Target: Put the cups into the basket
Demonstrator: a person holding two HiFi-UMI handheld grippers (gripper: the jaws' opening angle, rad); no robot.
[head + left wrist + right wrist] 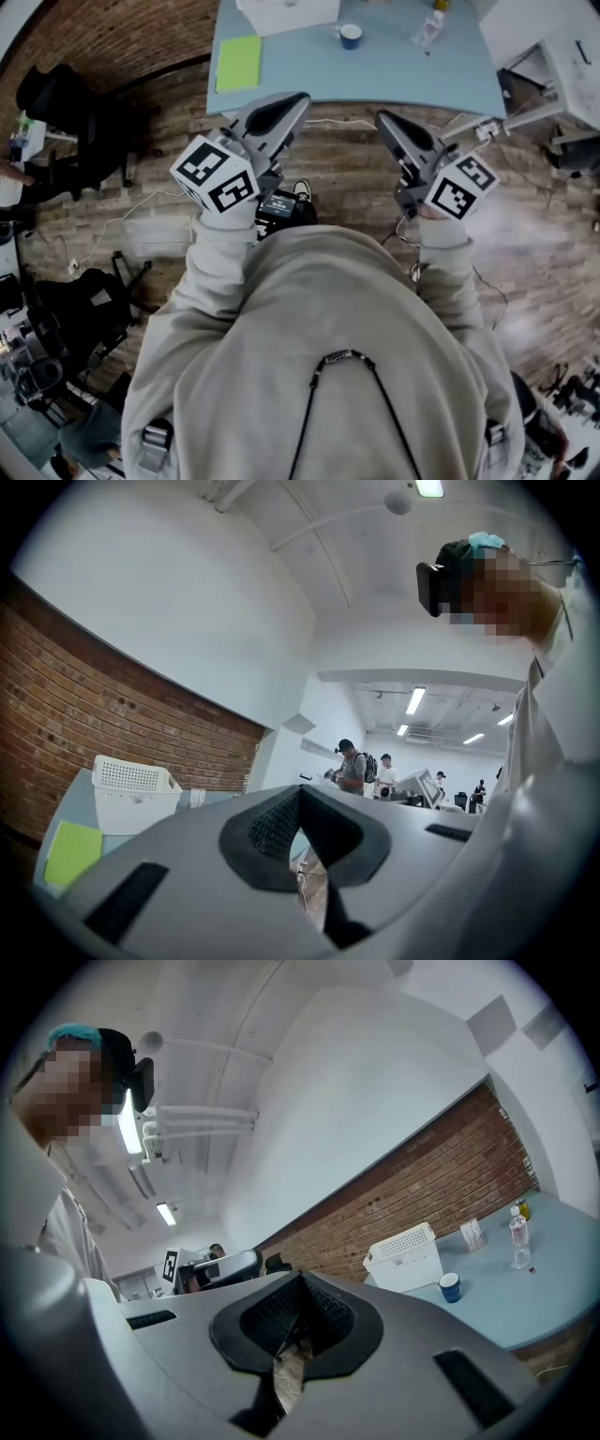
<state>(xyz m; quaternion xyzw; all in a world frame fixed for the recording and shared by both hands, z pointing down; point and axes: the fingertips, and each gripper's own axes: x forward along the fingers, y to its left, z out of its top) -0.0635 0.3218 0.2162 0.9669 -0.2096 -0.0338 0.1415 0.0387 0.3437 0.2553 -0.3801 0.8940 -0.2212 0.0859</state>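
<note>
Waiting upright, a small blue cup (350,36) stands on the pale table (394,75) near the white basket (286,13). It looks light, rigid, likely slick, and best pinched across the rim. The left gripper (296,98) and right gripper (382,118) hover short of the table, jaws together, empty.

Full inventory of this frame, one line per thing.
table: 1, light blue, ahead of the person
basket: 1, white, table's far edge
cup: 1, blue, on table right of basket
bottle: 1, clear, on table right of cup
sheet: 1, yellow-green, table's left part
wall: 1, red brick, behind table
left gripper: 1, grey, shut, empty, short of table
right gripper: 1, grey, shut, empty, short of table
</note>
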